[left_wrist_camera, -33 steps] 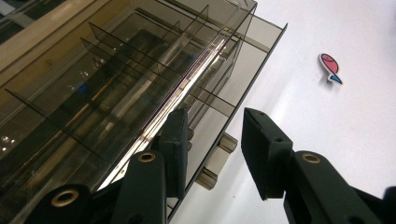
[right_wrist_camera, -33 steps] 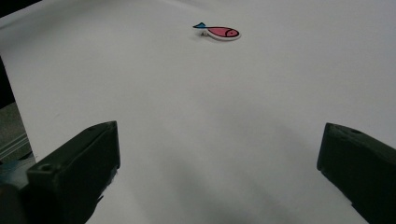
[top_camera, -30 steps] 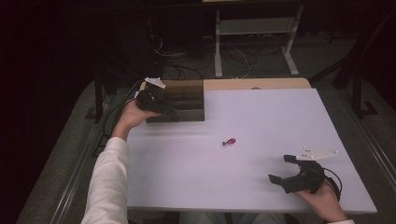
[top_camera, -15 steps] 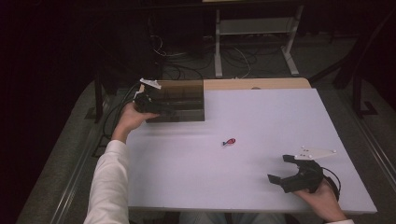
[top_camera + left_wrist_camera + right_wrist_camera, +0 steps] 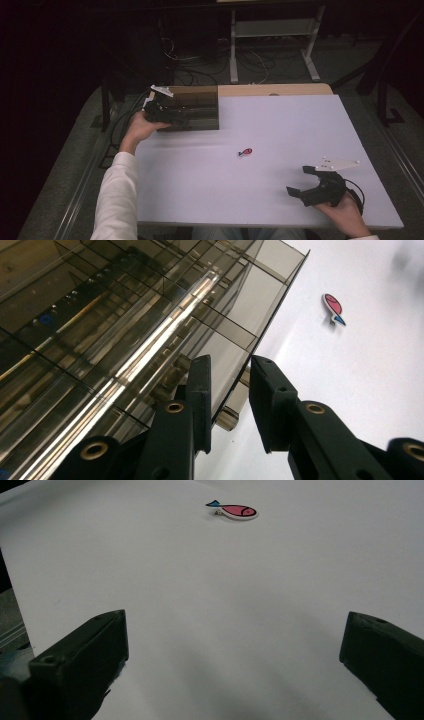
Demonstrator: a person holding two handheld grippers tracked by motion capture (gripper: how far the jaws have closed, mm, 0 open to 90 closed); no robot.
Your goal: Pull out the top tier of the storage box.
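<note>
A smoky transparent organizer box with many compartments stands at the table's far left. My left gripper is at its left end. Its jaws have just been closing, and in the left gripper view they straddle the box's side wall near a corner, left gripper closed on that wall. A small pink fish-shaped charm with a blue tail lies flat mid-table, also visible as the fish and the fish. My right gripper rests near the front right, jaws wide, right gripper with nothing between them.
The white table top has a wooden strip along its far edge. Beyond it stand a desk frame and cables on the floor. A white sleeve comes in at the front left.
The left hand has shifted only slightly at the box's left end. The right gripper and the fish have not moved.
</note>
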